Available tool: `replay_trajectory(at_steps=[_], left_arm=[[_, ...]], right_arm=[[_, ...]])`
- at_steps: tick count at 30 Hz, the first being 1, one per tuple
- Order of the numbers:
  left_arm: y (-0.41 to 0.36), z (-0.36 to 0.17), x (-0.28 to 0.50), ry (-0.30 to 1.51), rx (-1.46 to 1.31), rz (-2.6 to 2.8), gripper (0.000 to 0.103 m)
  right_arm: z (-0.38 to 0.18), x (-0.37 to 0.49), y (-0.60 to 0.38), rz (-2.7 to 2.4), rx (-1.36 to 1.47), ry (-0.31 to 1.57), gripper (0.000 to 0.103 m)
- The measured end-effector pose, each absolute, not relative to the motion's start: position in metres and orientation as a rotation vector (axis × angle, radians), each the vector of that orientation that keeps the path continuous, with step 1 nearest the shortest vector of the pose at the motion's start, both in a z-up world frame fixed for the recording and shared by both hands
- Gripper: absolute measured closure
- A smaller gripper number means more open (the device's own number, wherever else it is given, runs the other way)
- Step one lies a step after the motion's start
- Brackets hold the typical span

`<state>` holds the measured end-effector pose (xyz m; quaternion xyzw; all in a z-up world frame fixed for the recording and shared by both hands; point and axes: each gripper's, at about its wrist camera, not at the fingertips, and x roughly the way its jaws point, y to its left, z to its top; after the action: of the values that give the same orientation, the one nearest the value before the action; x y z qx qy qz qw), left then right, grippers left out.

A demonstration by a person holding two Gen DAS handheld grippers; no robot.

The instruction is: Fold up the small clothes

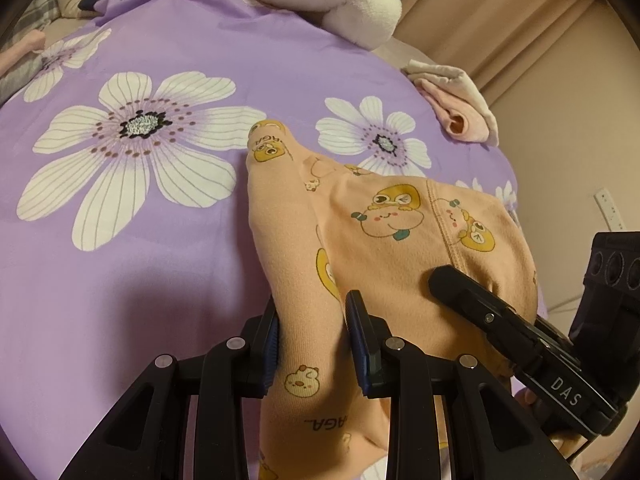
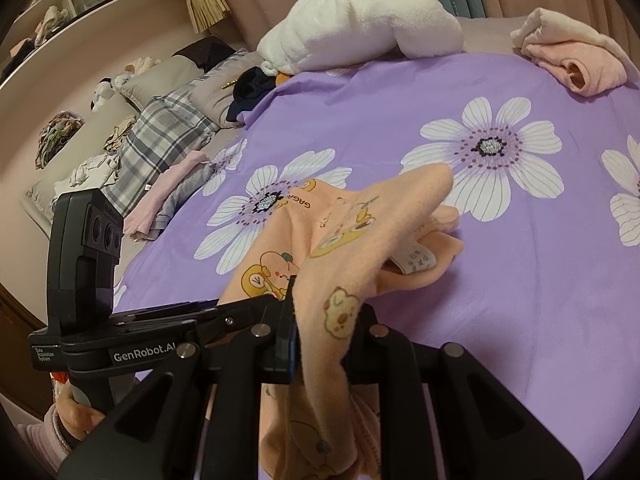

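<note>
A small peach garment [image 1: 360, 240] printed with cartoon animals lies partly lifted over the purple floral bedspread [image 1: 120, 240]. My left gripper [image 1: 316, 332] is shut on one fold of it near the bottom of the left wrist view. My right gripper [image 2: 320, 328] is shut on another edge of the same garment [image 2: 352, 232], whose white care label [image 2: 416, 258] shows. The right gripper also shows in the left wrist view [image 1: 460, 284], resting against the cloth at the right. The left gripper's body shows at the left of the right wrist view [image 2: 84, 264].
A white plush blanket roll [image 2: 360, 28] lies at the far edge of the bed. A folded pink and cream garment [image 2: 576, 56] sits at the far right corner. Pink and grey folded clothes [image 2: 168, 196] and a plaid pillow [image 2: 160, 144] lie at the left edge.
</note>
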<state>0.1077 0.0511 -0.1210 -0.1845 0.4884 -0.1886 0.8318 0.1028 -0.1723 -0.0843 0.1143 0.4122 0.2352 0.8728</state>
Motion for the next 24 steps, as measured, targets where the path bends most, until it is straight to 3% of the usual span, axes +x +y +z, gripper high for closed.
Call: replay_trajectory(at_steps=[24], left_arm=[[0.05,-0.14,0.11,1.091,-0.384,-0.363,0.074]], right_arm=[[-0.114,0.109,-0.189,0.442,0.317,0.954,0.083]])
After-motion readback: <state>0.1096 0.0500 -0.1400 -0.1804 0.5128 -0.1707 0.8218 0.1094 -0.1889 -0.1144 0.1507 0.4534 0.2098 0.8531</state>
